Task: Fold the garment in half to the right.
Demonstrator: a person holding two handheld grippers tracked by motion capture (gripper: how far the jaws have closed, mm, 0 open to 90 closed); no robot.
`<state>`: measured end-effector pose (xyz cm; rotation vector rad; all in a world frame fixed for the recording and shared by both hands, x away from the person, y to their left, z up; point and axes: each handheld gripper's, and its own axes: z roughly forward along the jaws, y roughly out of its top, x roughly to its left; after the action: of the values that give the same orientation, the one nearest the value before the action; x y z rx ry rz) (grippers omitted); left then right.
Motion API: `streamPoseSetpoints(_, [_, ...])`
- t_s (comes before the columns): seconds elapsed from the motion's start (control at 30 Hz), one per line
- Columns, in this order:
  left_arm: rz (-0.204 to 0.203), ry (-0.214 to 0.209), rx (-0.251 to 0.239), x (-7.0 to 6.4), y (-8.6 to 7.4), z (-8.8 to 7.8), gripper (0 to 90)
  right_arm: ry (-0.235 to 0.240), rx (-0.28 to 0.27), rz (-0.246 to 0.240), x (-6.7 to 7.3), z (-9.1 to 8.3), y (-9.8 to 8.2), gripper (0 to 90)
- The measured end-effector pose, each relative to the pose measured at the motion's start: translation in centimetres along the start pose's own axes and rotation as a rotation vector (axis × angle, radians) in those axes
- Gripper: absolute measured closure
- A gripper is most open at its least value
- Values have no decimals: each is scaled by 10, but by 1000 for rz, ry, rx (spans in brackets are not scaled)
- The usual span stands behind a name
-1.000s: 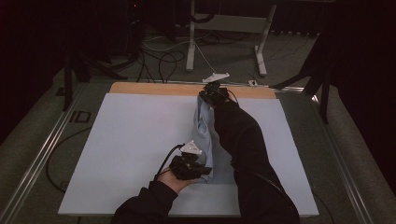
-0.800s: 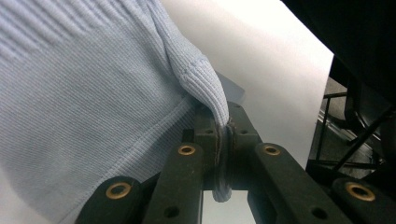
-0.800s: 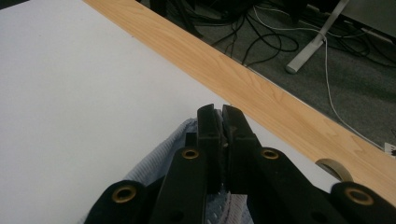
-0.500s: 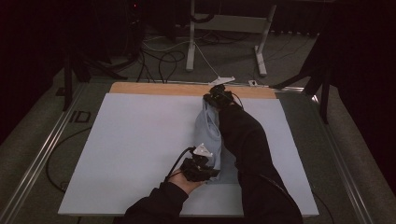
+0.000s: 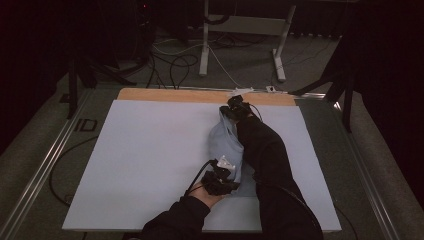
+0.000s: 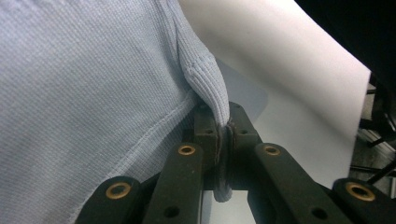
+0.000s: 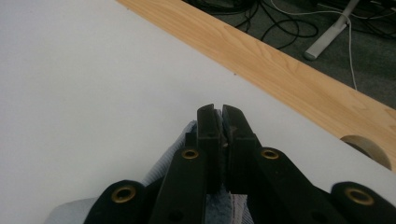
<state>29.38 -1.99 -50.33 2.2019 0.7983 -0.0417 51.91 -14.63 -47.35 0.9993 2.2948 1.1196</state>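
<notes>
on the white board (image 5: 150, 165) that covers most of the table, a pale blue knitted garment (image 5: 227, 150) lies stretched in a narrow band from the near edge up toward the far wooden strip (image 5: 175, 95). i hold it at both ends. my left gripper (image 5: 220, 177) is at the near end, close to my body, and in the left gripper view its jaws are pressed together on a folded ridge of the blue knit (image 6: 205, 88), with a hemmed edge of the cloth running down beside them. my right gripper (image 5: 236, 106) is at the far end, my dark sleeve (image 5: 265, 150) lying along the right side of the garment. in the right gripper view its jaws are also closed tight, with a thin bit of the blue fabric (image 7: 168, 168) pinched between them and more of it bunched beneath. past their tips is bare white board (image 7: 93, 93), then the wooden strip (image 7: 289, 74), and beyond it the floor with cables (image 7: 280, 23) and a white stand leg (image 7: 327, 37).
</notes>
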Motion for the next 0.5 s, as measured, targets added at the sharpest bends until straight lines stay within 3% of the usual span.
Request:
streamPoseSetpoints(0.37, [-13,3,5,1,0,11,861,10,21,17,-7,7,-13,865])
streamPoseSetpoints(0.5, [-18,2,8,2,1,14,860,15,38,30,-11,5,-14,818])
